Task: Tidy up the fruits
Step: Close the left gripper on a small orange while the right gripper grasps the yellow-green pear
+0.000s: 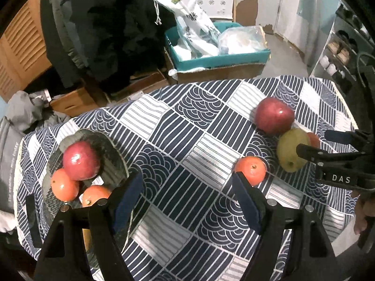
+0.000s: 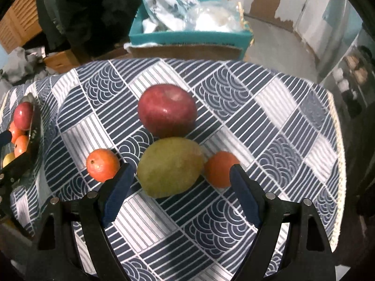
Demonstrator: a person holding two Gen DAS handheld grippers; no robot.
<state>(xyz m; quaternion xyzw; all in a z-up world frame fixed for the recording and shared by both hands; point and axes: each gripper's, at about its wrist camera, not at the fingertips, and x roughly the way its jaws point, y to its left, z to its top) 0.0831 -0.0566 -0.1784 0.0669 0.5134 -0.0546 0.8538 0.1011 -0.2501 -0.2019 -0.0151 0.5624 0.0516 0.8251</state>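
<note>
On the patterned cloth (image 2: pixel 269 121) lie a red apple (image 2: pixel 167 110), a green fruit (image 2: pixel 170 166) and two oranges (image 2: pixel 102 165) (image 2: pixel 219 168) beside it. My right gripper (image 2: pixel 181 168) is open over the green fruit, which shows in the gap between its fingertips with space on both sides. A dark plate (image 1: pixel 112 154) at the left holds a red apple (image 1: pixel 80 160) and two oranges (image 1: pixel 64 185). My left gripper (image 1: pixel 185 180) is open and empty over bare cloth, between the plate and the nearest loose orange (image 1: pixel 250 169). The right gripper (image 1: pixel 314 141) shows there by the green fruit (image 1: pixel 293 149).
Beyond the table's far edge stands a teal box (image 1: pixel 222 58) stuffed with plastic bags, on cardboard boxes. Dark clothing hangs at the back left. A shelf with shoes (image 1: pixel 339 51) is at the right. A person's hand (image 1: pixel 362 220) shows at the right edge.
</note>
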